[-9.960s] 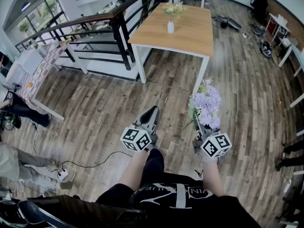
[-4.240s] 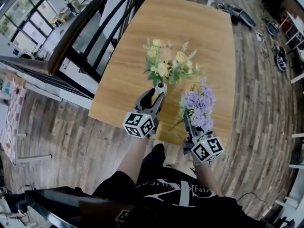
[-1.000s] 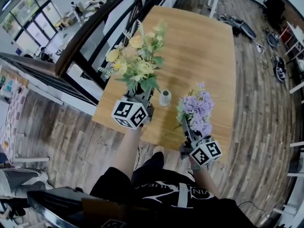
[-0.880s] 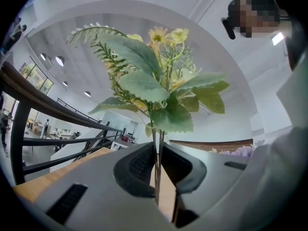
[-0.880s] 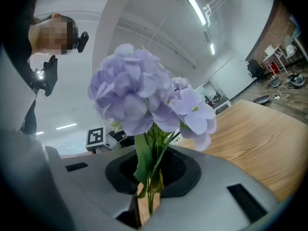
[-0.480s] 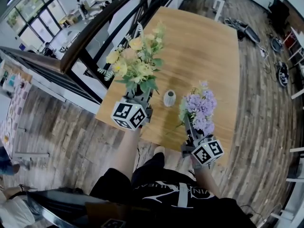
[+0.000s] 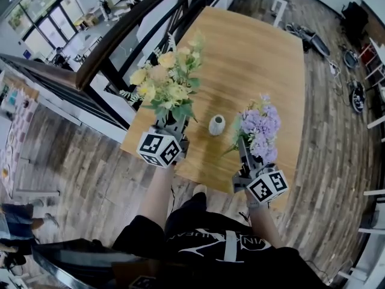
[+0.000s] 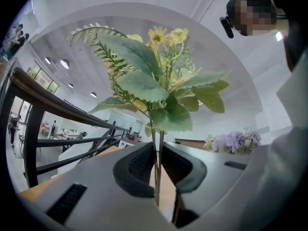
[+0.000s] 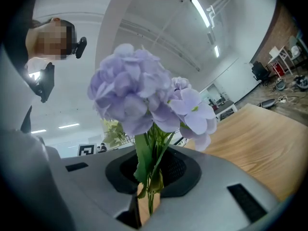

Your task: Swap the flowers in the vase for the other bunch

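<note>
Head view: two grippers are holding two flower bunches above the wooden table.
Left gripper is pinching the yellow bunch by its stems, upright over the table's near left corner. Right gripper is clamping the stems of the purple hydrangea bunch above the near edge. White vase is standing upright between them, close to that edge.

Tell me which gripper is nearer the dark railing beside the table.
Left. The left gripper, holding yellow flowers, is at the table edge next to the railing; the right gripper, holding purple flowers, is beyond the vase.
</note>
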Motion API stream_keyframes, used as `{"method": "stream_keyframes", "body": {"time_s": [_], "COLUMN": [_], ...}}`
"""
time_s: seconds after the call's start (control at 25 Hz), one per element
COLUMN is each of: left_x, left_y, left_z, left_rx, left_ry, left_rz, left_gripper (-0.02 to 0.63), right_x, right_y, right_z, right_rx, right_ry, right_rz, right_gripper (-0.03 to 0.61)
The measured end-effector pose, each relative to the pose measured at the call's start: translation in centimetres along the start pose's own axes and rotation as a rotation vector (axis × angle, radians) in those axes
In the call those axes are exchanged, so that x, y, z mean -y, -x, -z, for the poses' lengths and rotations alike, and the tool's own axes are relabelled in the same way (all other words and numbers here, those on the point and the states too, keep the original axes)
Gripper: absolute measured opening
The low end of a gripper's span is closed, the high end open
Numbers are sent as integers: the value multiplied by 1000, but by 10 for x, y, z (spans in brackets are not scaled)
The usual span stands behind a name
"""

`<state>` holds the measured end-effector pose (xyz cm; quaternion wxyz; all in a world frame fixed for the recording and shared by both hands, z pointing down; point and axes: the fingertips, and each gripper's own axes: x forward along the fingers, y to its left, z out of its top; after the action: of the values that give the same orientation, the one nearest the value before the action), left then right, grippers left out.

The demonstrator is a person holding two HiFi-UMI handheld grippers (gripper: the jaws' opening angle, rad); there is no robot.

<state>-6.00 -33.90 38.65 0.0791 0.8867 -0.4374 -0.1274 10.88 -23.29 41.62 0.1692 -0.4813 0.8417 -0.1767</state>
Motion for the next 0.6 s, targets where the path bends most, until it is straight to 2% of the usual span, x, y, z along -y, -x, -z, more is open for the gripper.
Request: {"method": "stream_keyframes", "body": {"time_s": [0.6], "left_x": [-25], "left_y": [2], "left_z": [18], "left_rx": [-55], "left_ry": [20], "left_rz": [-2], "left_gripper": [41], "right_x": [-4], "right_y": [-64], "right_z": [-82], "right_rx": [126], "right_ry": [102], "right_rz": [-75], "right_gripper": [61]}}
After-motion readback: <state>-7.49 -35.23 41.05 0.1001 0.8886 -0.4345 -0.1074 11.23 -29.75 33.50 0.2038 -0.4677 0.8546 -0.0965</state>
